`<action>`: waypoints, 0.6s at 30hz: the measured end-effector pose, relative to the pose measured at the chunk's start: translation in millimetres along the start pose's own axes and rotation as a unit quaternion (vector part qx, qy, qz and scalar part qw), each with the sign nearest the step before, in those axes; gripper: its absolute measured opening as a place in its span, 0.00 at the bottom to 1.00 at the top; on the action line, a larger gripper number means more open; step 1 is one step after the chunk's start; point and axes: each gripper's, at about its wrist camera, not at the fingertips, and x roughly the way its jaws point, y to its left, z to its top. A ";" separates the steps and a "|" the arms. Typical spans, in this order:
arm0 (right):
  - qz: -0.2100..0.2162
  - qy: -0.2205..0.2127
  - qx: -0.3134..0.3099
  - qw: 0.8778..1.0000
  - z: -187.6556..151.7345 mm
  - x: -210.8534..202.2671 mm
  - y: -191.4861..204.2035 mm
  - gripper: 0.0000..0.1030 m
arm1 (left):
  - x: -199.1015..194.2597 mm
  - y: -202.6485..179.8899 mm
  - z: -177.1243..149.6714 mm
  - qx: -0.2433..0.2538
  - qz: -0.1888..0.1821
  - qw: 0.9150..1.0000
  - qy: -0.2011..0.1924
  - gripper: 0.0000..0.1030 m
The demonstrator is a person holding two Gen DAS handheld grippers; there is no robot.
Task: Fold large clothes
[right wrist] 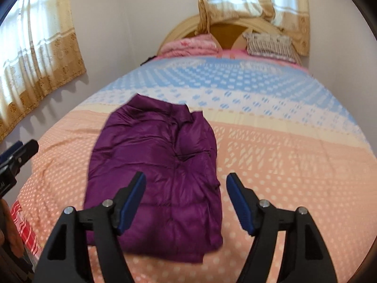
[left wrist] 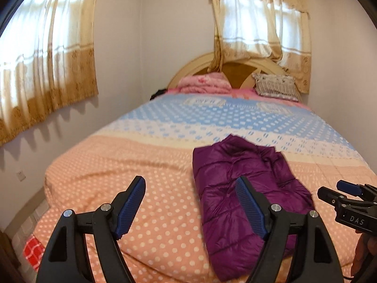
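Observation:
A purple puffer jacket (left wrist: pixel 226 165) (right wrist: pixel 160 141) lies folded into a thick rectangle on the dotted bedspread (left wrist: pixel 117 165) (right wrist: pixel 282 153), near the foot of the bed. My left gripper (left wrist: pixel 190 180) hovers above the bed with its jaws wide apart and nothing between them; the jacket lies beneath its right finger. My right gripper (right wrist: pixel 185 176) is open too, raised over the jacket's near right part without touching it. Each gripper shows at the edge of the other's view: the right gripper (left wrist: pixel 339 188) and the left gripper (right wrist: pixel 23 148).
A pink pillow (left wrist: pixel 203 82) and a patterned pillow (left wrist: pixel 274 86) lean on the arched headboard (left wrist: pixel 238 68). Curtained windows (left wrist: pixel 47 59) line the left and back walls. A red checked cloth (left wrist: pixel 33 250) lies by the bed's near left corner. A hand (left wrist: pixel 362 252) shows at lower right.

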 end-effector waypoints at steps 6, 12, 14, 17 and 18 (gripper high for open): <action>-0.001 -0.024 -0.011 1.000 1.6 -37.4 10.2 0.75 | -31.3 -4.7 4.4 0.004 -0.006 1.000 -0.019 0.77; -0.006 -0.034 -0.011 0.999 0.9 -47.1 10.9 0.76 | -37.1 0.3 5.6 0.000 -0.001 1.000 -0.024 0.77; -0.005 -0.034 -0.010 0.999 -0.8 -50.9 9.9 0.76 | -37.7 0.7 5.9 0.001 0.000 1.000 -0.026 0.77; -0.004 -0.038 -0.011 0.999 -0.9 -54.6 9.9 0.76 | -37.5 2.2 5.3 0.000 0.003 1.000 -0.027 0.77; -0.003 -0.038 -0.011 0.999 -0.7 -55.1 10.3 0.76 | -37.1 2.8 5.5 -0.001 0.002 1.000 -0.027 0.77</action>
